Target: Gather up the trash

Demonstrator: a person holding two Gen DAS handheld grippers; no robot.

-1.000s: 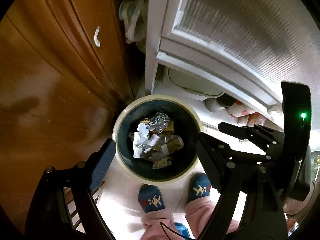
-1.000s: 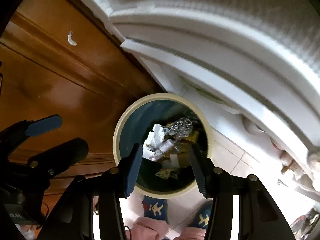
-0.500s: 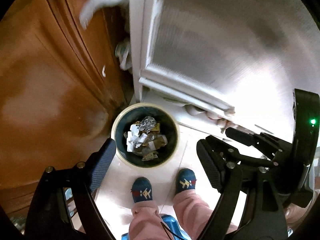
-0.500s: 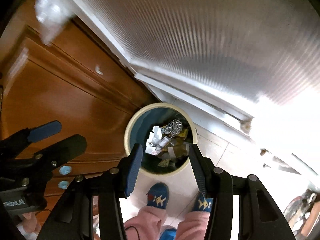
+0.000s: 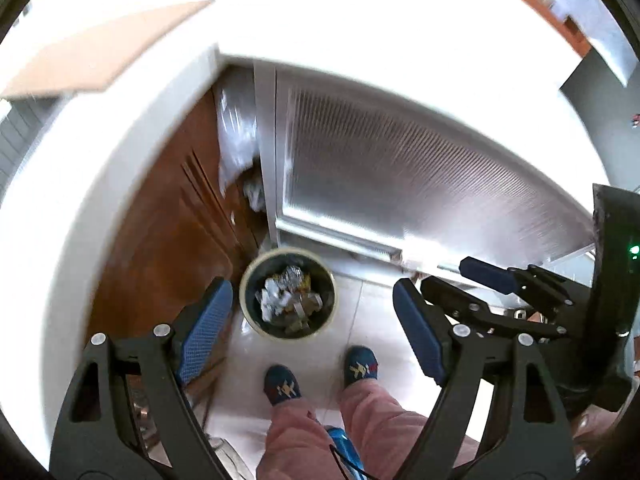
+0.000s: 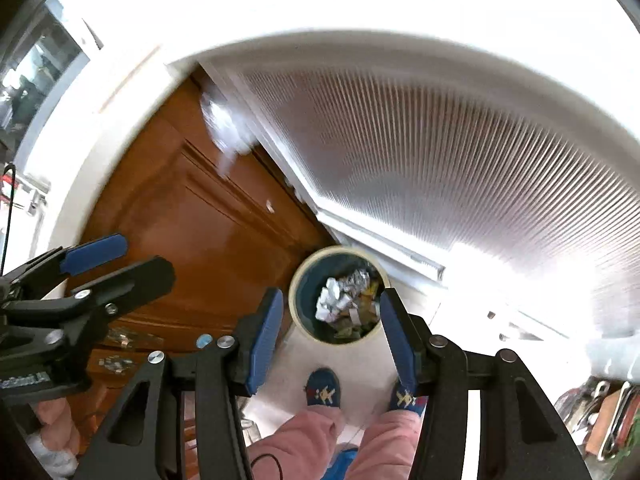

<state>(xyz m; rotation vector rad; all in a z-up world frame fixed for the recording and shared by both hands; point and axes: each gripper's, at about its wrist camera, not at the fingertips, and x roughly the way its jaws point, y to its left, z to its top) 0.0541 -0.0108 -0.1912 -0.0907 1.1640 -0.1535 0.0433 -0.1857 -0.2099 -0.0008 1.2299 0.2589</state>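
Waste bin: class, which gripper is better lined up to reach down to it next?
Probably right: the waste bin sits centred between the fingers of the right gripper, which are empty and opening; the left gripper sees it off-centre.

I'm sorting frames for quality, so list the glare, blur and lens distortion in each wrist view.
Left wrist view: the whole upper area is blown out white; the ribbed door is streaked with motion blur; the bin stays fairly sharp; the fisheye lens bends straight edges. Right wrist view: glare washes out the top and a patch on the right; the door ribs smear; the cabinet curves strongly.
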